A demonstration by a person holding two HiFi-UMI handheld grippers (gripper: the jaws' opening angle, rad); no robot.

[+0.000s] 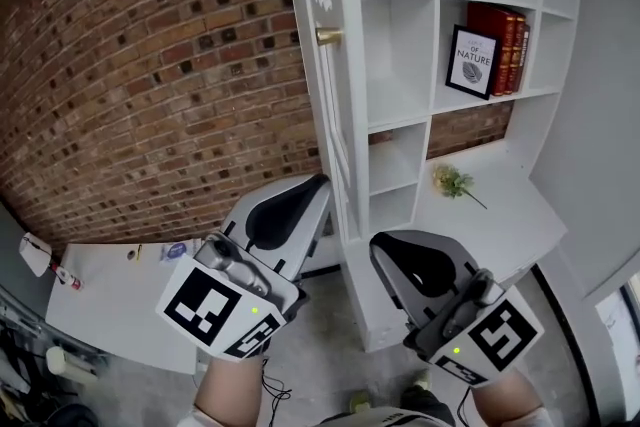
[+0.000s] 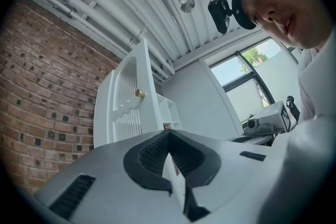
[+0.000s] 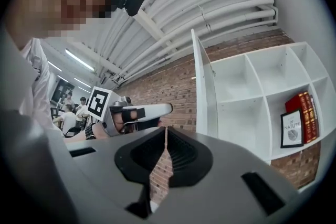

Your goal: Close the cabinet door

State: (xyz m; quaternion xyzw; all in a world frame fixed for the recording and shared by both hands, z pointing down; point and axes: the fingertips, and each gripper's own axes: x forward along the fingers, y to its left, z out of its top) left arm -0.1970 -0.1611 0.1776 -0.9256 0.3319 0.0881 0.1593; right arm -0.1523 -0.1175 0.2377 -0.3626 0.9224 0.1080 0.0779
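The white cabinet (image 1: pixel 400 65) stands against the brick wall with its louvred door (image 1: pixel 325 95) swung open, edge-on to me. A brass knob (image 1: pixel 328 36) sticks out of the door, which also shows in the left gripper view (image 2: pixel 126 102) and the right gripper view (image 3: pixel 202 86). My left gripper (image 1: pixel 318 183) is shut and empty, held just left of the door's lower part and not touching it. Its jaws (image 2: pixel 169 132) point up at the door and the knob (image 2: pixel 139 94). My right gripper (image 1: pixel 378 243), also shut and empty, hangs in front of the open shelves (image 3: pixel 166 129).
Red books (image 1: pixel 505 45) and a framed picture (image 1: pixel 472 61) stand on a shelf, and a plant sprig (image 1: pixel 452 181) lies on the cabinet's counter. A white table (image 1: pixel 110 300) is at the lower left below the brick wall (image 1: pixel 150 65).
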